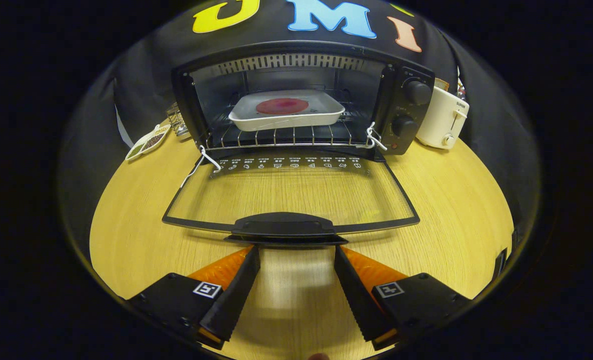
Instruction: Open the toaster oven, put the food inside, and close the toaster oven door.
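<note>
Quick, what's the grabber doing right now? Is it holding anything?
Gripper: open, holding nothing; its fingertips sit just under the handle of the lowered toaster oven door.

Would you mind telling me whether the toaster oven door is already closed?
No: the glass door lies folded down flat ahead of the open gripper, and the tray with food shows on the rack inside.

A staged kitchen corner inside a recording booth: a wooden tabletop (141,220) carries a toaster oven (301,100), a white pop-up toaster (441,125) and a divided dish of seeds (149,141) (black cloth hangs behind instead of kitchen walls).
</note>
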{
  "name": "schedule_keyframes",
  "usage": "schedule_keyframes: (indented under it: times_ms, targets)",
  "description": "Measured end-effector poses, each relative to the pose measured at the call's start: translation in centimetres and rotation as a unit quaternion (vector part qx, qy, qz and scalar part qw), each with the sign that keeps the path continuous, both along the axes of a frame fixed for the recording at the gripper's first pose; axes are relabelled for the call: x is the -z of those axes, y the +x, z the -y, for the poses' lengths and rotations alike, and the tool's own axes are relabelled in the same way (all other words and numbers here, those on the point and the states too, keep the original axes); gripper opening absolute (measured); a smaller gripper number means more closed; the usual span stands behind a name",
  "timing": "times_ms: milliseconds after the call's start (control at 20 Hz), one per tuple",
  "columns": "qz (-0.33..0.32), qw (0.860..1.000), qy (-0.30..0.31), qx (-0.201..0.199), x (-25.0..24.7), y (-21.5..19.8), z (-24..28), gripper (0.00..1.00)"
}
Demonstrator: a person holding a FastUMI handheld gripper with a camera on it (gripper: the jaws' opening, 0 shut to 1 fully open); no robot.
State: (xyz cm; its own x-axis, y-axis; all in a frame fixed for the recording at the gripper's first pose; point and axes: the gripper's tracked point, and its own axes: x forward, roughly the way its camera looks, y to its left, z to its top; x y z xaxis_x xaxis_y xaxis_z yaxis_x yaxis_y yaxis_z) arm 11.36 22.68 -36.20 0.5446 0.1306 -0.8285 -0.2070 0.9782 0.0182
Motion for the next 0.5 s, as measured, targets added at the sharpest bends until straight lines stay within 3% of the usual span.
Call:
schedule_keyframes:
  times_ms: [500]
  targets:
    - [0.053, 0.999, 0.012, 0.001, -3.4, 0.1, 0.1, 0.96]
